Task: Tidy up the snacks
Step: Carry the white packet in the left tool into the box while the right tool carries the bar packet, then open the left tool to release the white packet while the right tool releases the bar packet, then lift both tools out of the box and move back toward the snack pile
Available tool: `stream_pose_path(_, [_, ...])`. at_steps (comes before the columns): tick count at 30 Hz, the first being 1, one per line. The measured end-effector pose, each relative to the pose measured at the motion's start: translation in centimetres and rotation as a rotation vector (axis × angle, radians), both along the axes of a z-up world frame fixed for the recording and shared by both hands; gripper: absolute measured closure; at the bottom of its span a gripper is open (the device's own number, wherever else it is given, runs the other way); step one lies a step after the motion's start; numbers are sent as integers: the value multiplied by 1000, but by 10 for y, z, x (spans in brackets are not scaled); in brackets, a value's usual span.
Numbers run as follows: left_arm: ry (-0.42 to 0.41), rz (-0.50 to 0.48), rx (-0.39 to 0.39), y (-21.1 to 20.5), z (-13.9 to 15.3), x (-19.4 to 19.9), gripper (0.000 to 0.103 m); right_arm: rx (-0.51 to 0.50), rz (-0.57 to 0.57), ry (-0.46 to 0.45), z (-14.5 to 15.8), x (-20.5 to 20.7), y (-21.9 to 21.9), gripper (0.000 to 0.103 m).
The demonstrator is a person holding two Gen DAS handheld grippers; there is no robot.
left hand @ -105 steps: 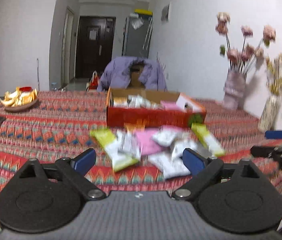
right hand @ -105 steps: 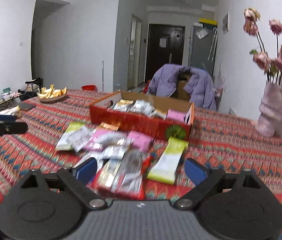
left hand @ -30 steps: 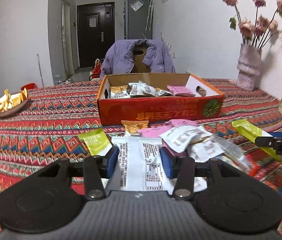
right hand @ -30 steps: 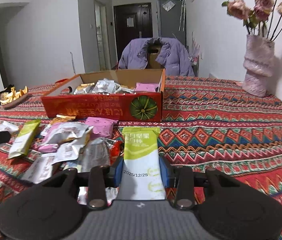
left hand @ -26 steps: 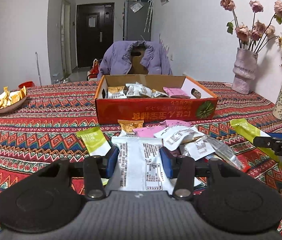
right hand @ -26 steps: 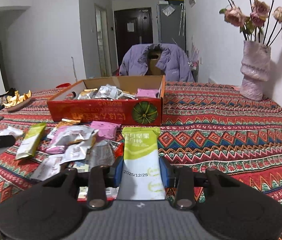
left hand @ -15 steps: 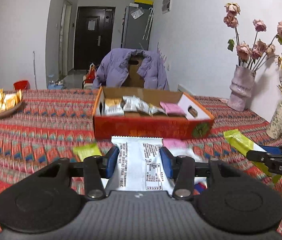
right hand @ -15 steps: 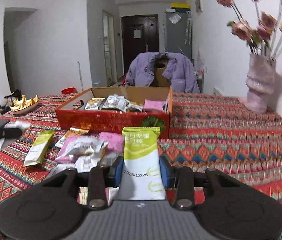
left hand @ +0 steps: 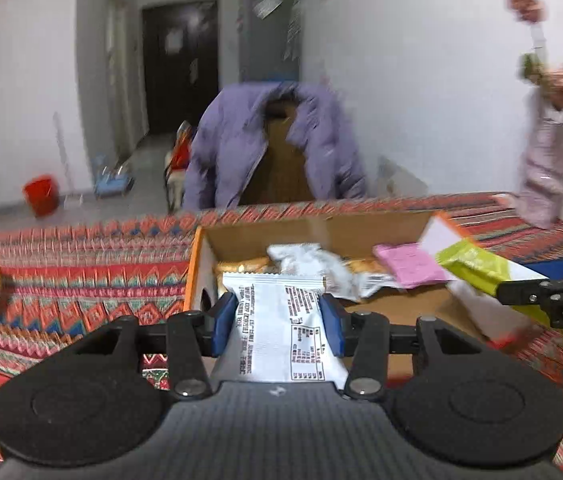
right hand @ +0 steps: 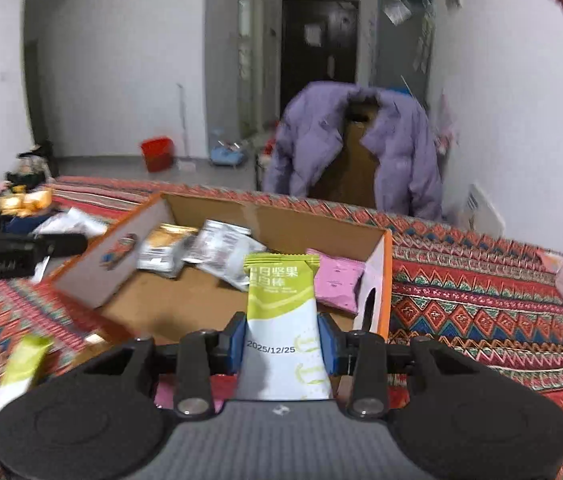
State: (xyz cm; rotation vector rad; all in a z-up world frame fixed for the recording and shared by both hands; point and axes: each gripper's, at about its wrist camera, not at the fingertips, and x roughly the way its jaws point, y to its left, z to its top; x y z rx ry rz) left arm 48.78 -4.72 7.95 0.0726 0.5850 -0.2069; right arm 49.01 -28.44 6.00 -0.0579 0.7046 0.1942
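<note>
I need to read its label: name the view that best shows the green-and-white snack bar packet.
Right wrist view: the green-and-white snack bar packet faces the camera, print legible. Left wrist view shows it edge-on, blurred.

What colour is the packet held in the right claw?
The snack packet is lime green on top and white below, best seen in the right wrist view.

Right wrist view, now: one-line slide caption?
Right claw shut on a green-and-white snack bar, poised over the open cardboard box of snacks on a patterned tablecloth.
</note>
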Motion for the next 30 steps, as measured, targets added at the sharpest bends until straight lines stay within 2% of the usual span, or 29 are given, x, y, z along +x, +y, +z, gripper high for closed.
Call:
stream_pose_path(3, [25,28,18,-2,-14,26,56,-35,-56,26,-17,27,4,66])
stream_pose_path(7, [60,72,0,4,-29,47,56,-45,-124,28,-37,46,6,66])
stream_pose_path(10, [67,78,3,6,-35,51,56,-65,-185,16,-51,51,5,64])
stream_pose_path(12, [59,81,10,7,-37,49,52,-78,-222,-2,-58,49,4,64])
stream_pose_path(14, [55,65,5,8,-37,45,50,-64,-217,-10,-58,44,3,62])
stream_pose_path(17, [46,53,-1,8,-29,41,48,-71,-217,-34,-49,38,3,52])
stream_pose_path(22, [16,42,-23,15,-5,28,44,-65,-208,-77,-16,24,-3,49])
stream_pose_path(24, [6,40,-29,17,4,20,44,-66,-184,-80,-4,16,-3,41])
stream_pose_path(30, [-26,34,-54,28,27,-21,38,-44,-84,-82,20,-24,-1,33])
